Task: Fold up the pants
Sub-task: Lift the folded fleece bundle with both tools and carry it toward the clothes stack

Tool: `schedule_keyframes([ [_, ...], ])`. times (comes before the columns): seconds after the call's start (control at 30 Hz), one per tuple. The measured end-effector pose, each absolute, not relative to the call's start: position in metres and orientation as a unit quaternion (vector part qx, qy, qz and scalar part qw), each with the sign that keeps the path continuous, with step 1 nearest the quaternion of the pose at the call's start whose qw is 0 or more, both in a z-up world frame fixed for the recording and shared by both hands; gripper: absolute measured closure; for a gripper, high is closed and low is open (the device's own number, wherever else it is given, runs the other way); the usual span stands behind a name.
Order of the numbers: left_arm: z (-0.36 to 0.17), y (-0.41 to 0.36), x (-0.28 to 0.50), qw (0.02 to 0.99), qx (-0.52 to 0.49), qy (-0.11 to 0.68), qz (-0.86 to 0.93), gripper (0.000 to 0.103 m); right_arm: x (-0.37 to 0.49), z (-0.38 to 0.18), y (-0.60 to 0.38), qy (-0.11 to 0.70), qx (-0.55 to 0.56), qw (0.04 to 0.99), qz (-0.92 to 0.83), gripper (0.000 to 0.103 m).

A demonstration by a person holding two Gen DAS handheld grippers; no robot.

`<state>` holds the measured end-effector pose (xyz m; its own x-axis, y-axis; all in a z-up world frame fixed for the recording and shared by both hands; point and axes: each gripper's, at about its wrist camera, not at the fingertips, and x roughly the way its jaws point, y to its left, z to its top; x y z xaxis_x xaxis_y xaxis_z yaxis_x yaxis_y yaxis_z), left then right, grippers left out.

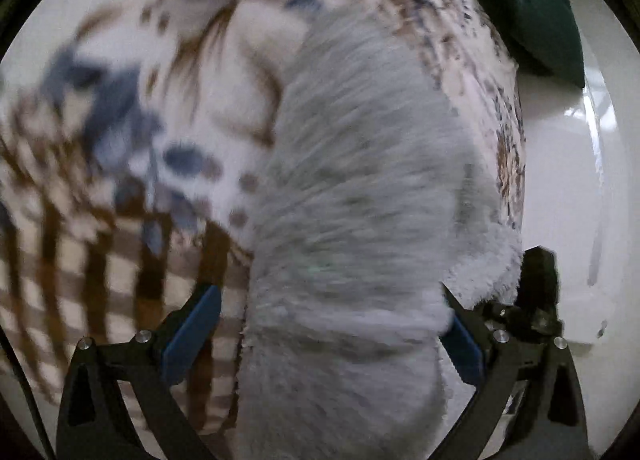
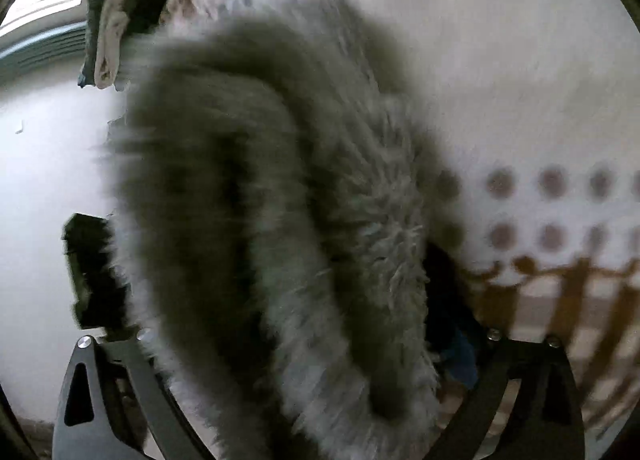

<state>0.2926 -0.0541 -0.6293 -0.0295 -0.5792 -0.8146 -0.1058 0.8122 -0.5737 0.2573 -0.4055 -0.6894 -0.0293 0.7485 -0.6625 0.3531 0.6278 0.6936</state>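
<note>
Fluffy grey fleece pants (image 1: 352, 187) drape over a patterned bedspread (image 1: 120, 139), bunched between both hand-held grippers; left (image 1: 332, 340) looks open around them, right (image 2: 304, 340) unclear. Soft, light, floppy: grip hems.

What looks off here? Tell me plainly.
Nothing looks damaged or spilled. The fluffy grey pants are bunched and curled between the fingers of the left gripper and the right gripper rather than lying flat on the patterned bedspread. Both views are motion-blurred, so finer detail cannot be told.
</note>
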Motion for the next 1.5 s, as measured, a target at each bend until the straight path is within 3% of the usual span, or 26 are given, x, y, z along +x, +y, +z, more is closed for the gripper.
schedule_keyframes([
  [0.2, -0.637, -0.05, 0.292, 0.643, -0.296, 0.677, -0.201, 0.003, 0.265, -0.703, -0.397, 0.694, 0.425, 0.548, 0.191, 0.002],
  [0.23, -0.633, -0.051, 0.292, 0.645, -0.302, 0.668, -0.216, 0.021, 0.265, -0.702, -0.397, 0.689, 0.427, 0.552, 0.194, 0.004],
  [0.27, -0.63, -0.053, 0.291, 0.646, -0.308, 0.66, -0.23, 0.043, 0.264, -0.701, -0.398, 0.682, 0.434, 0.555, 0.196, 0.016],
  [0.3, -0.627, -0.052, 0.29, 0.647, -0.306, 0.658, -0.234, 0.045, 0.264, -0.698, -0.398, 0.675, 0.439, 0.558, 0.199, 0.031],
  [0.37, -0.617, -0.053, 0.29, 0.645, -0.314, 0.651, -0.249, 0.057, 0.258, -0.691, -0.403, 0.664, 0.451, 0.564, 0.194, 0.039],
  [0.63, -0.558, -0.051, 0.292, 0.648, -0.328, 0.632, -0.272, 0.059, 0.255, -0.637, -0.406, 0.618, 0.492, 0.578, 0.204, 0.045],
  [0.93, -0.438, -0.023, 0.348, 0.683, -0.327, 0.587, -0.287, 0.059, 0.334, -0.502, -0.378, 0.595, 0.45, 0.628, 0.221, 0.045],
  [1.23, -0.339, 0.051, 0.518, 0.707, -0.322, 0.546, -0.313, 0.059, 0.518, -0.4, -0.309, 0.56, 0.422, 0.677, 0.223, 0.045],
  [1.5, -0.319, 0.111, 0.704, 0.746, -0.265, 0.537, -0.292, 0.059, 0.724, -0.401, -0.237, 0.556, 0.398, 0.691, 0.234, 0.045],
])
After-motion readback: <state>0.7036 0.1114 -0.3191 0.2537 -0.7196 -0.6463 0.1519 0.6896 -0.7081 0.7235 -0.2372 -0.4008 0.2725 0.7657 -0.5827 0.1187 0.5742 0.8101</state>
